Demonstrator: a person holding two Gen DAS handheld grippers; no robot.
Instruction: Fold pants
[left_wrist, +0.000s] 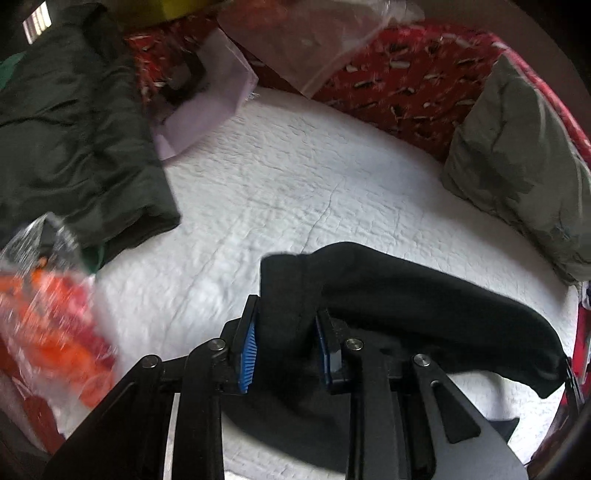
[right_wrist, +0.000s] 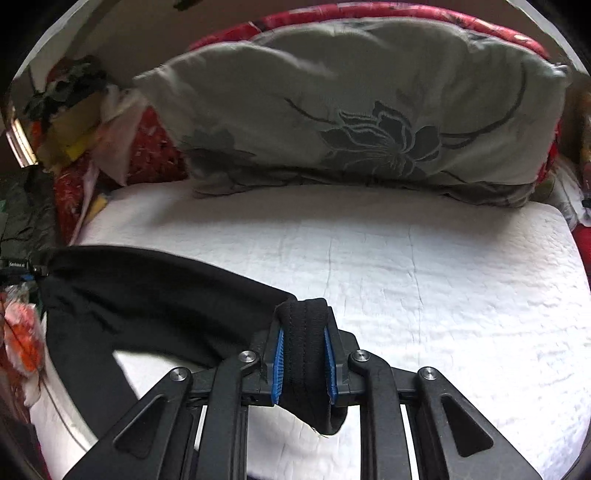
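Black pants hang stretched between my two grippers above the white quilted bed. My left gripper is shut on one bunched end of the pants, between its blue pads. My right gripper is shut on the other end, a thick stitched band of the pants. The cloth sags to the left in the right wrist view and hangs below the fingers. The far ends of the pants are hidden under my grippers.
A grey flowered pillow leans against a red patterned blanket at the head of the bed. A dark green jacket and a lilac cloth lie at the left. An orange plastic bag lies near the left edge.
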